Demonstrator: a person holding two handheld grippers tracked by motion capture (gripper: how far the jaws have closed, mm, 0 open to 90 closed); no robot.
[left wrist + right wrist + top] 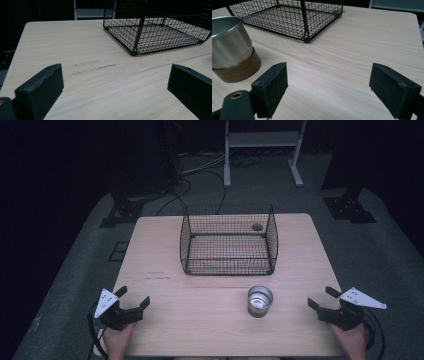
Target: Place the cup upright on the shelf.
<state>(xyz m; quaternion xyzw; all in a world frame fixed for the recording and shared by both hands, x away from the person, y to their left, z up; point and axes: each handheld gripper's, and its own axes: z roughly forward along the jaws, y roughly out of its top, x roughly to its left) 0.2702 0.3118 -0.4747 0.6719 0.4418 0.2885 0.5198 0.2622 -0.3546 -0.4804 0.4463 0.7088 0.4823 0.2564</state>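
A shiny metal cup [260, 300] with a brown band round its base stands upright on the wooden table [195, 320], in front of a black wire basket [228, 268]. My left gripper [133, 296] rests at the table's near left edge, jaws apart with nothing between them. Held the same way at the near right edge, my right gripper [320, 297] is open and bare. In the right gripper view the cup [229, 42] stands left of and beyond my right gripper [328, 70]. In the left gripper view my left gripper [115, 72] faces bare wood, with the basket [140, 37] beyond it.
The basket [304, 20] sits at the table's far middle. Scuff marks [96, 68] streak the wood to the basket's near left. Beyond the table stand a white frame [262, 150], floor cables [200, 175] and black stand feet [350, 207].
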